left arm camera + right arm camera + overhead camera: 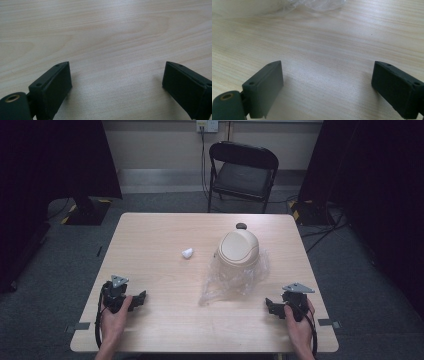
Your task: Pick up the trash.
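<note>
Landmark: I am taking the beige bin [239, 249] as my reference; it is sitting on a clear plastic bag [235, 279], right of the table [150, 235] centre.
Right gripper [274, 306]: I am holding it nearest the bin, jaws spread, empty; the bag's edge is lying just ahead.
Left gripper [139, 299]: I am resting it well apart from the bin, jaws spread, empty.
White scrap [187, 253]: lying left of the bin.
Judgement: my right hand is looking better placed.

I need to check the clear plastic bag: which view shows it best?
The high view: the whole clear plastic bag lies crumpled under the beige bin. The right gripper view catches its near edge at the top; the left gripper view faces bare table.
</note>
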